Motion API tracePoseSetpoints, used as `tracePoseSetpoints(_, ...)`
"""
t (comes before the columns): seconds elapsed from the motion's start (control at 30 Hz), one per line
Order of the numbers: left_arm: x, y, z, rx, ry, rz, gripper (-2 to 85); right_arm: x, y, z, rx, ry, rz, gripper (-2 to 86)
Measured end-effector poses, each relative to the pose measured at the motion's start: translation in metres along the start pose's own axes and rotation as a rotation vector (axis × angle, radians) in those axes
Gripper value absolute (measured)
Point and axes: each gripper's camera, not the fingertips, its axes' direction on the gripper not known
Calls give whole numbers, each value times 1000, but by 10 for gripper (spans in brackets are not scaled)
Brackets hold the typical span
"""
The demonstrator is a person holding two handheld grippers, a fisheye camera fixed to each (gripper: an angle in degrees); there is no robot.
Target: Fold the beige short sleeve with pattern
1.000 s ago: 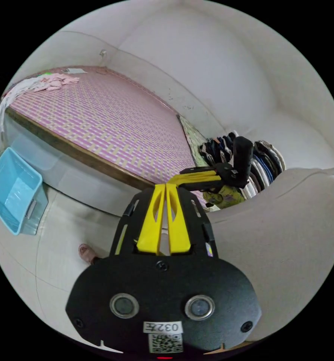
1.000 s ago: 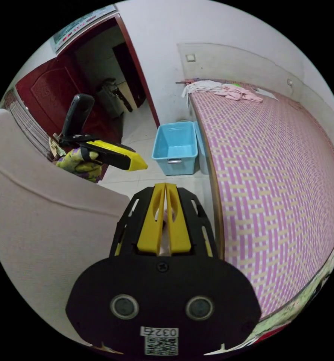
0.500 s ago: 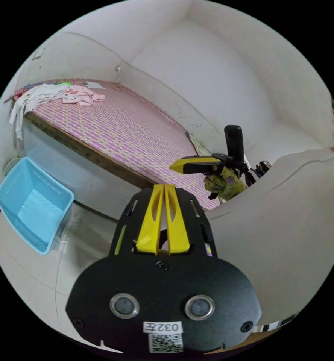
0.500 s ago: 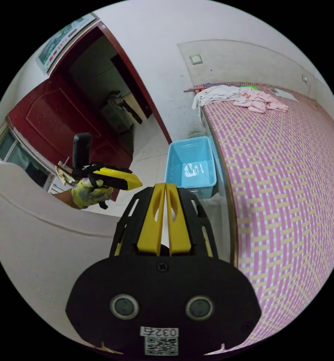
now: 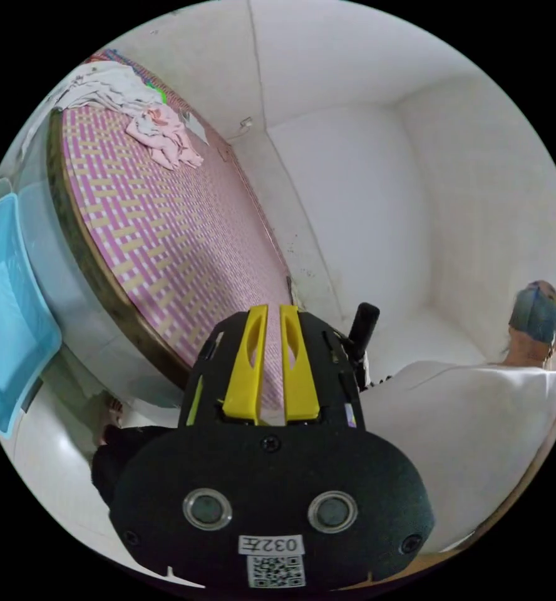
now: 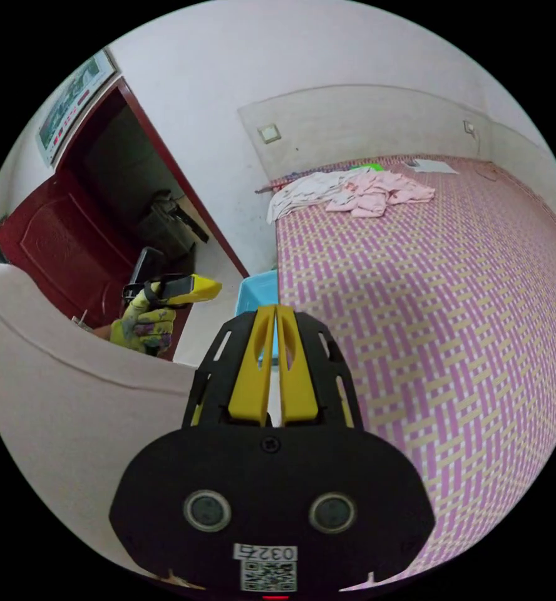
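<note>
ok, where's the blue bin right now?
Blue bin sits on the floor against the bed's side at the left gripper view's left edge; in the right gripper view a sliver shows beside the bed.

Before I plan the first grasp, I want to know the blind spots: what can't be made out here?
- Pile of clothes at the bed's far end, right gripper view: too small and bunched to pick out the beige patterned shirt.
- Blue bin, left gripper view: cut off by the picture's edge; in the right gripper view the right tool covers most of it.
- Left tool: its jaws are near together, with no cloth visible between them.
</note>
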Motion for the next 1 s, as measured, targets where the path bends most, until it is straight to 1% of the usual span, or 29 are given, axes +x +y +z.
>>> tracePoseSetpoints(0.1,-34,-33,-8,40,13,-60,13,30,-18,-13,39,51,9,-10)
tracePoseSetpoints(0.23,-84,-74,-20,138,87,-162,33,70,-29,-25,49,89,110,-10)
tracePoseSetpoints(0.3,-104,-96,-35,186,91,-165,52,82,-32,-29,51,114,157,-10)
tracePoseSetpoints(0.4,-145,-143,-76,237,39,-198,88,99,-37,-30,32,162,243,-10)
tracePoseSetpoints(0.5,-195,-197,-135,301,-87,-261,108,108,-47,-32,36,211,336,-10)
tracePoseSetpoints(0.57,-241,-234,-192,425,-151,-342,112,107,-62,-33,36,264,417,-10)
tracePoseSetpoints(0.6,-253,-243,-206,461,-151,-363,112,107,-66,-34,39,272,440,-10)
tracePoseSetpoints(0.67,-300,-272,-257,596,-164,-445,115,104,-82,-31,47,291,518,-10)
tracePoseSetpoints(0.73,-333,-289,-285,671,-180,-516,117,101,-96,-22,16,309,551,-10)
tracePoseSetpoints(0.77,-353,-296,-300,732,-175,-573,117,100,-107,-15,-15,319,558,-10)
tracePoseSetpoints(0.87,-392,-309,-321,838,-162,-657,117,92,-138,-1,-92,337,527,-10)
tracePoseSetpoints(1.0,-424,-331,-327,809,-194,-732,112,87,-172,9,-143,376,492,-10)
